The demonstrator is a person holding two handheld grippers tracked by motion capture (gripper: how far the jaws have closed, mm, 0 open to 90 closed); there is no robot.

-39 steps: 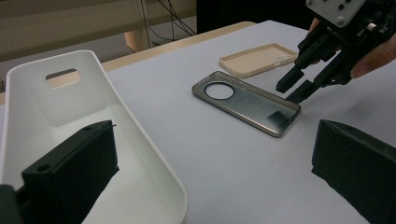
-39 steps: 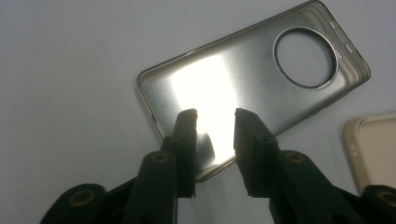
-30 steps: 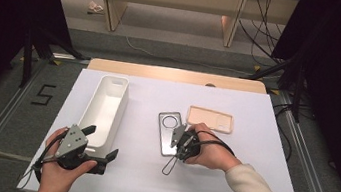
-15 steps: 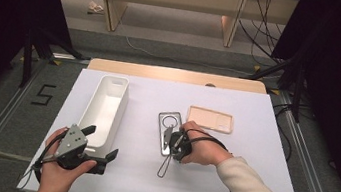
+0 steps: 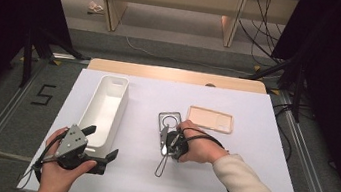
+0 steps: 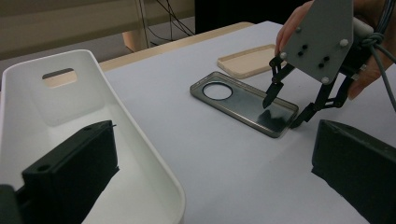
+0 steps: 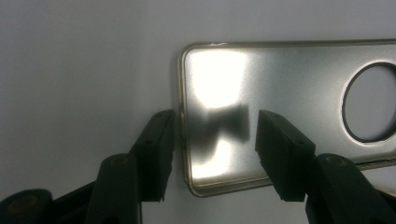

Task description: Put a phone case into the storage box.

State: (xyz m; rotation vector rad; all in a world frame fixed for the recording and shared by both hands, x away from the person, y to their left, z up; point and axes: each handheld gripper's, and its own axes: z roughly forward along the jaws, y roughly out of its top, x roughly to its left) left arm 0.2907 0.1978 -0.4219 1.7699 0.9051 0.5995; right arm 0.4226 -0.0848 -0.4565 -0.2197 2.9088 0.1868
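1. The table (image 5: 246, 187) carried a long white bin (image 5: 104, 109) on the left, with two phone cases to its right.
2. The grey translucent phone case (image 6: 243, 102) lay flat mid-table, just beside a beige phone case (image 5: 209, 118).
3. The right gripper (image 7: 215, 135) stood half open, one jaw outside the grey case's short end, the other over its inside; the pads were not yet pressing.
4. The left gripper (image 6: 210, 172) hung wide open and empty at the bin's near end.
5. The case looked light, thin, bendy and glossy-slick; gripping its raised end rim seemed best.
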